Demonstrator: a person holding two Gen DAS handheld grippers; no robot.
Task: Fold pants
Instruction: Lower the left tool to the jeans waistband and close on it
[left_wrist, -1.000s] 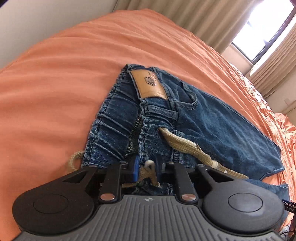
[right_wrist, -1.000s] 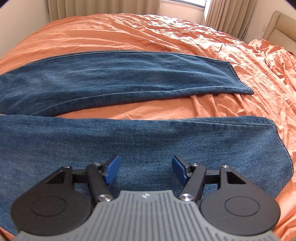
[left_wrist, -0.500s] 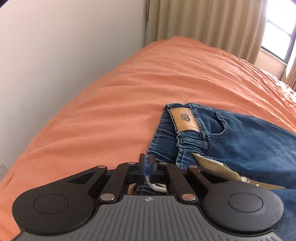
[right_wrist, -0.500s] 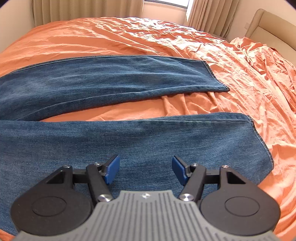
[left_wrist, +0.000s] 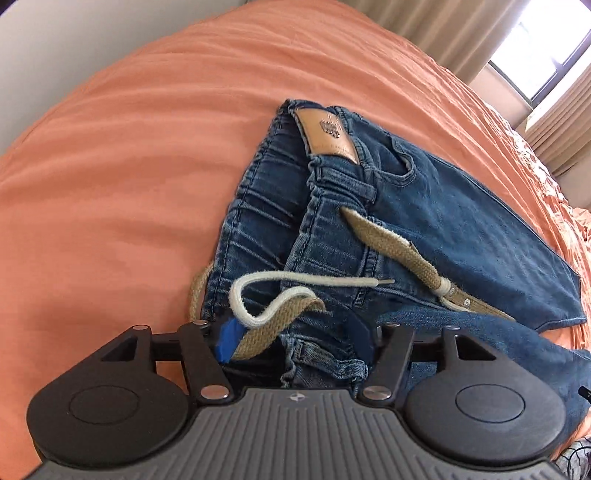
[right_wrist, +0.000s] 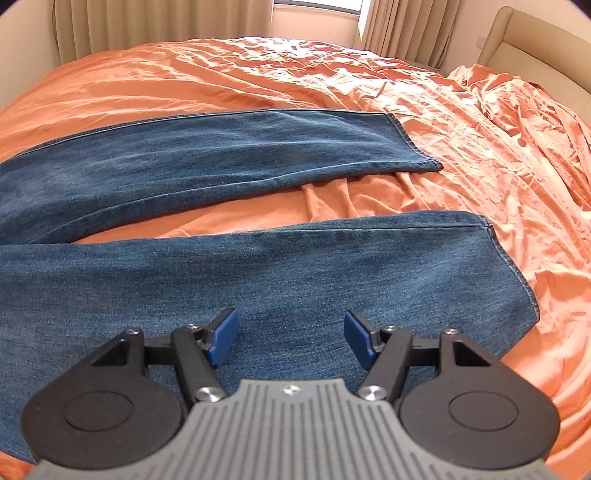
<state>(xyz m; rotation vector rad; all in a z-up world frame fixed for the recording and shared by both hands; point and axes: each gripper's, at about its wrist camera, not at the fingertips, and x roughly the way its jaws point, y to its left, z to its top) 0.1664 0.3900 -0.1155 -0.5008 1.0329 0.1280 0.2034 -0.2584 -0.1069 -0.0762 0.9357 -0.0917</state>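
Note:
Blue jeans (left_wrist: 424, 206) lie on an orange bed, their waistband with a tan leather patch (left_wrist: 328, 134) toward the left wrist view. A tan drawstring with a white cord tip (left_wrist: 266, 314) lies loose on the waistband, its end resting by my left gripper's (left_wrist: 293, 338) left pad. That gripper's jaws are opening and nothing is pinched between them. In the right wrist view both legs stretch to the right: the far leg (right_wrist: 221, 155) and the near leg (right_wrist: 295, 266). My right gripper (right_wrist: 291, 336) hovers open over the near leg.
The orange bedsheet (right_wrist: 461, 122) is rumpled toward the right, near a beige headboard (right_wrist: 535, 48). Curtains (right_wrist: 147, 26) and a window close off the far side. A pale wall (left_wrist: 55, 48) runs along the bed's left edge.
My left gripper was shut on the drawstring end and has let it go; the cord now lies on the waistband. The right gripper stayed open while its view shifted along the legs toward the hems.

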